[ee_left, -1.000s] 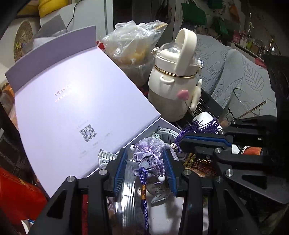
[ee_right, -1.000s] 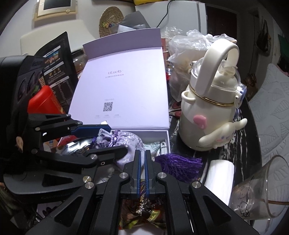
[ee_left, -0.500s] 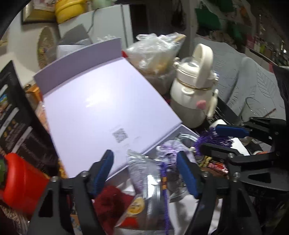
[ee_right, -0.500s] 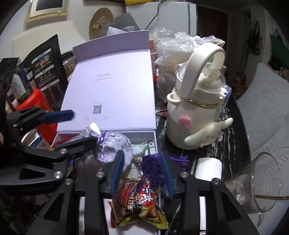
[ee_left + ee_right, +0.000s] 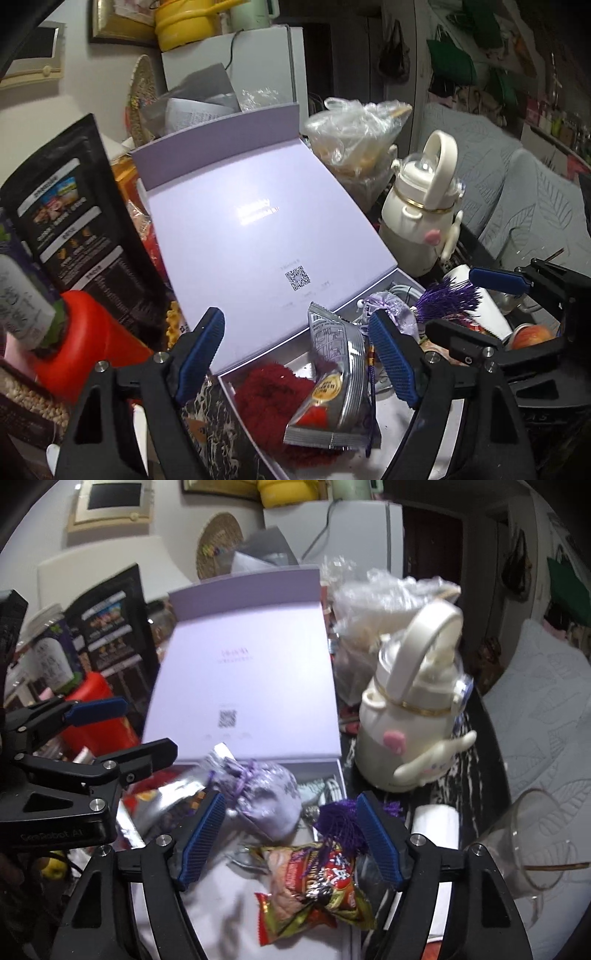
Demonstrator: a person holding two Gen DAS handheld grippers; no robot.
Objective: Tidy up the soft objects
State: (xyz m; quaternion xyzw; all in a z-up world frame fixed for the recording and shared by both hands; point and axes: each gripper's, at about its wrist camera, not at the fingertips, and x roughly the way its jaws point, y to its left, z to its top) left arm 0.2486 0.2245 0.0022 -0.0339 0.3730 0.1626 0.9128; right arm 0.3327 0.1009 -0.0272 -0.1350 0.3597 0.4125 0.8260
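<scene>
Both claws are gaping wide, gripping nothing. The left gripper is hovering over a silver foil snack packet in the open lilac cardboard box. Between the right gripper's pads, the lilac drawstring fabric pouch and purple tassel are lying inside that box.

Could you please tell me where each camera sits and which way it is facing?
Left wrist: on the left gripper, open, facing the open lilac gift box; right gripper at right.
Right wrist: on the right gripper, open, above a red-and-yellow snack packet; left gripper at left.
Shared: box, cream cartoon-dog water bottle, lilac drawstring pouch.
</scene>
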